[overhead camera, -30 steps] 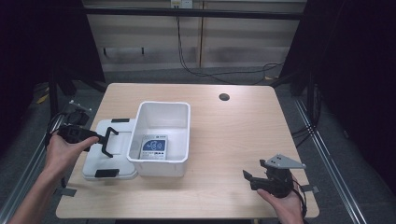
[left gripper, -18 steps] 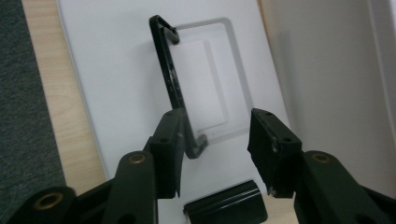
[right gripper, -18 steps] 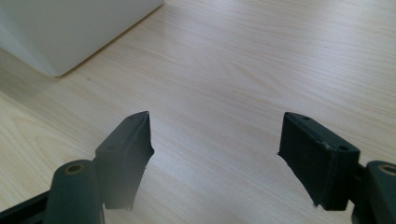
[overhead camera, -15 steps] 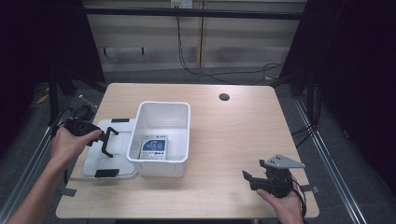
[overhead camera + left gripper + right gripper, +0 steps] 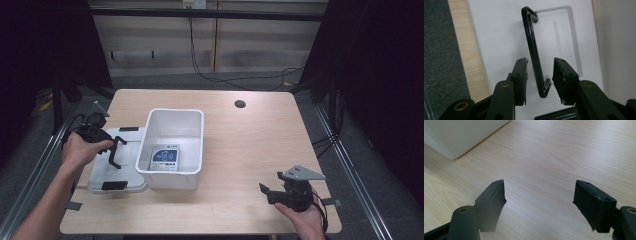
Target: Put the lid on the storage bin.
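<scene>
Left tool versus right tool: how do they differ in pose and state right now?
The left tool hangs over the white lid, jaws narrowly open astride its raised black handle; the right tool sits wide open above bare table near the front right corner. Left is beside the white bin, right well apart. Both hold nothing.

My pale wooden table [image 5: 240, 150] is evenly lit from overhead while its surroundings fall dark. Shadows lie soft; my nearest black jaws blur slightly, and the white plastic lid [image 5: 499, 37] glares mildly.
</scene>
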{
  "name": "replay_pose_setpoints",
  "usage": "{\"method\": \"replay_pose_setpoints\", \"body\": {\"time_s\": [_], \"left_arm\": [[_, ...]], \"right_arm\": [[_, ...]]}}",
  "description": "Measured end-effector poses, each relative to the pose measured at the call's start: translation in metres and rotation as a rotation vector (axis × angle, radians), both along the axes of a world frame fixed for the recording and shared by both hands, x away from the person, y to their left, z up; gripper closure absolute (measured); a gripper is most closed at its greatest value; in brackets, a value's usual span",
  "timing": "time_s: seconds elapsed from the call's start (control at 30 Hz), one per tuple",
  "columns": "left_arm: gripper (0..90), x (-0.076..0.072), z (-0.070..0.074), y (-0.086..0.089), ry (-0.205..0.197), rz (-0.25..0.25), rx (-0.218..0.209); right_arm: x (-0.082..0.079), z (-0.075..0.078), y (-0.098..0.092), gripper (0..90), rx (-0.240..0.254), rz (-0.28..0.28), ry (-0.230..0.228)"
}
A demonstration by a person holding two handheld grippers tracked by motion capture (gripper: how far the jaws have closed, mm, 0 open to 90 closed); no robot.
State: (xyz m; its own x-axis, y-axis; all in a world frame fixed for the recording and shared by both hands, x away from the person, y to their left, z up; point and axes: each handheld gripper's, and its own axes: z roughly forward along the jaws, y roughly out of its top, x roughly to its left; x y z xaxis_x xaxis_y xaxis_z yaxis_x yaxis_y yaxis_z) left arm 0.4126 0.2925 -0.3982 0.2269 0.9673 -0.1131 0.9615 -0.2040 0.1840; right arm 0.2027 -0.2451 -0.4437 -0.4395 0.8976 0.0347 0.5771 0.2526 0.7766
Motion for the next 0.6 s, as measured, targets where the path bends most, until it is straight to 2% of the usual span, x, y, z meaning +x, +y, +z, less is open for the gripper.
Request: {"method": "replay_pose_setpoints", "body": {"time_s": [0.03, 0.3, 0.4, 0.47, 0.53, 0.57, 0.6], "left_arm": [[66.9, 0.003, -0.005, 0.0, 0.013, 0.018, -0.001], [68.5, 0.008, -0.009, -0.003, 0.019, 0.039, 0.019], [70.6, 0.009, -0.011, -0.008, 0.034, 0.036, 0.029], [72.8, 0.011, -0.014, -0.014, 0.037, 0.038, 0.059], [73.5, 0.012, -0.015, -0.015, 0.04, 0.052, 0.061], [74.2, 0.013, -0.017, -0.016, 0.039, 0.058, 0.077], [74.2, 0.014, -0.018, -0.017, 0.045, 0.06, 0.068]], "right_arm": [[0.0, -0.001, 0.0, 24.7, -0.004, 0.0, 0.003], [0.001, -0.001, 0.0, 24.7, -0.005, 0.0, 0.01], [0.0, -0.001, 0.001, 24.7, -0.007, 0.003, 0.011], [0.001, -0.001, 0.0, 24.6, -0.006, 0.0, 0.012], [0.001, -0.001, 0.0, 24.5, -0.007, 0.001, 0.013], [0.001, -0.001, 0.001, 24.4, -0.008, 0.003, 0.014], [0.001, -0.001, 0.001, 24.4, -0.01, 0.003, 0.014]]}}
